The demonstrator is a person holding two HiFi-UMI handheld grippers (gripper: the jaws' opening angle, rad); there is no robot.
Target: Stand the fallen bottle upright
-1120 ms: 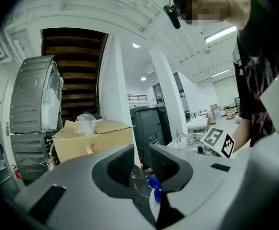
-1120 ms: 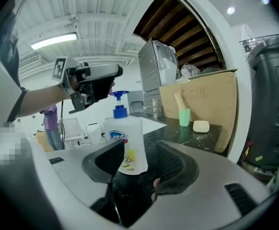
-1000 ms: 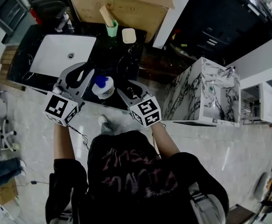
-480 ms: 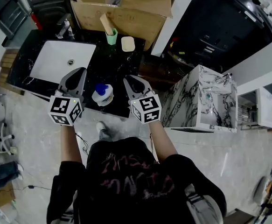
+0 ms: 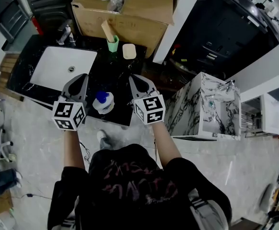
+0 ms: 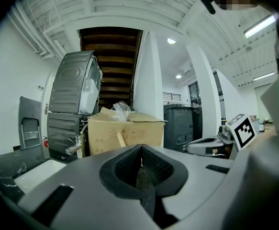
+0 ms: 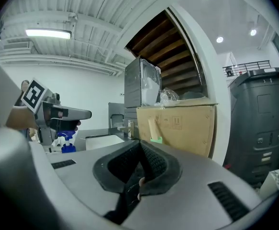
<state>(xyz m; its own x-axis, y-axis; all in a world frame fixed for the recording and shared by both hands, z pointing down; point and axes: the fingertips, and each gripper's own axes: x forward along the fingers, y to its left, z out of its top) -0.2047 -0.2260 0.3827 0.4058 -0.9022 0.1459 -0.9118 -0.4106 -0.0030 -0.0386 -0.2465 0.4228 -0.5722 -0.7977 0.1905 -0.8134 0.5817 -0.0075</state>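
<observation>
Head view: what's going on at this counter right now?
A person stands at a black counter beside a sink, a gripper in each hand. The left gripper and right gripper sit either side of a white bottle with a blue spray top, not touching it. Both pairs of jaws have just been closing and are shut on nothing. The bottle looks upright already.

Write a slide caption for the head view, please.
The left gripper and right gripper, jaws just closed empty, flank the upright blue-capped bottle on the black counter.

Black counter (image 5: pixel 121 69) with white sink (image 5: pixel 62 67), cardboard box (image 5: pixel 139 8) behind, pale marble floor (image 5: pixel 29 128).
</observation>
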